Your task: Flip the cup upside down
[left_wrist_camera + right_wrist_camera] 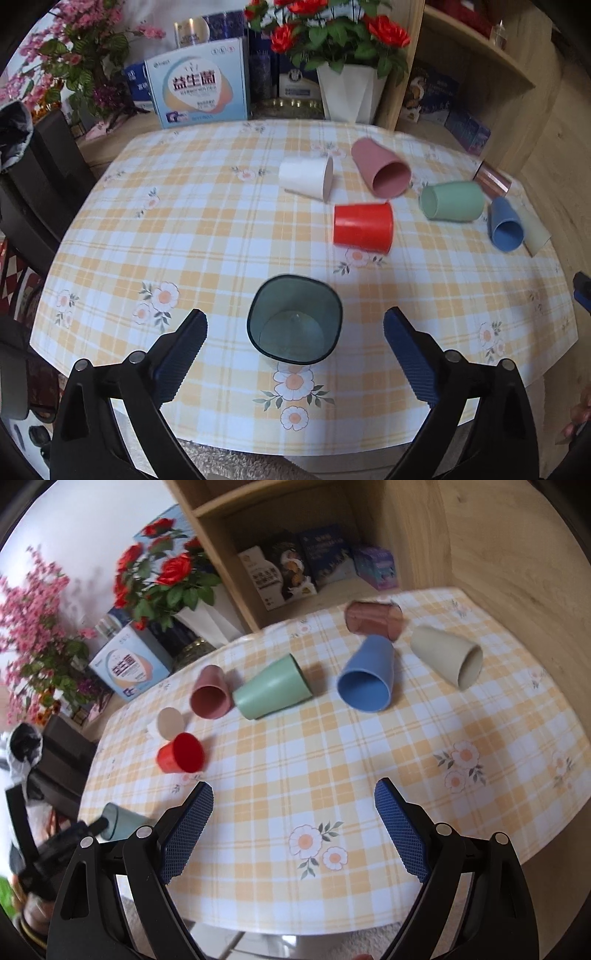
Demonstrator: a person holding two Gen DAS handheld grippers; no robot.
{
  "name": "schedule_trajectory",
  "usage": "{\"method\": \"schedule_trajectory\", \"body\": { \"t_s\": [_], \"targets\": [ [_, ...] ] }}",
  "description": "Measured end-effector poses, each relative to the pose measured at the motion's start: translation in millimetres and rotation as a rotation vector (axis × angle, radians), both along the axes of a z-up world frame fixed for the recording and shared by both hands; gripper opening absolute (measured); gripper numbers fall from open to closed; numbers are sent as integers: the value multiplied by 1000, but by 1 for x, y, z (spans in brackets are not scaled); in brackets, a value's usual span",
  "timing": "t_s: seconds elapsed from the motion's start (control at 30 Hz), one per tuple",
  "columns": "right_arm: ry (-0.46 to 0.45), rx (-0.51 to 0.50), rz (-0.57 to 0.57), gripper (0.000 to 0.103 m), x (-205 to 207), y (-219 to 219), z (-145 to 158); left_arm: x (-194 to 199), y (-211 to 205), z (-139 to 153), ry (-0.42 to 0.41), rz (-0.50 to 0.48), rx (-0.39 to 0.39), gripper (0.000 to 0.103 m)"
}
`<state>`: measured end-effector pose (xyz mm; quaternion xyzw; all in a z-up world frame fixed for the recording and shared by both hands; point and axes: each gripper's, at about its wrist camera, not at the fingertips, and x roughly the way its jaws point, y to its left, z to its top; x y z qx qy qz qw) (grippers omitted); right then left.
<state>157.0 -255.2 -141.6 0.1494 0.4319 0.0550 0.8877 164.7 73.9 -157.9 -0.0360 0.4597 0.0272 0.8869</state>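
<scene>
Left tool spread wide around upright teal cup (not gripped) | right tool released | flip not begun

Plaid tablecloth, orange and white with printed daisies, spreads under and ahead of the left gripper. Far ahead, slightly right: white faceted vase of red roses. Ahead-left: pale blue box with Chinese lettering (upright, printed face toward the gripper). Further left: pink blossom spray. Far right: wooden shelf unit, books in its lower bay. Near left: dark furniture, perhaps a chair; edge too distorted to tell.
</scene>
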Motion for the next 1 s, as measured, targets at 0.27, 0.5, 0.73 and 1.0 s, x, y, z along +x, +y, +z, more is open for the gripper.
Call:
{"method": "schedule_trajectory", "body": {
  "t_s": [0.27, 0.5, 0.73, 1.0],
  "targets": [
    [-102, -50, 69, 86, -36, 25, 52, -45, -10, 72, -165, -24, 52, 94],
    [-189, -73, 73, 86, -67, 41, 85, -93, -17, 120, -305, -14, 96, 97],
    [-303, -124, 76, 86, -102, 51, 113, -130, -24, 139, -400, 44, 164, 97],
    [-456, -197, 20, 86, -145, 52, 132, -162, -28, 153, -511, 48, 119, 97]
  ]
}}
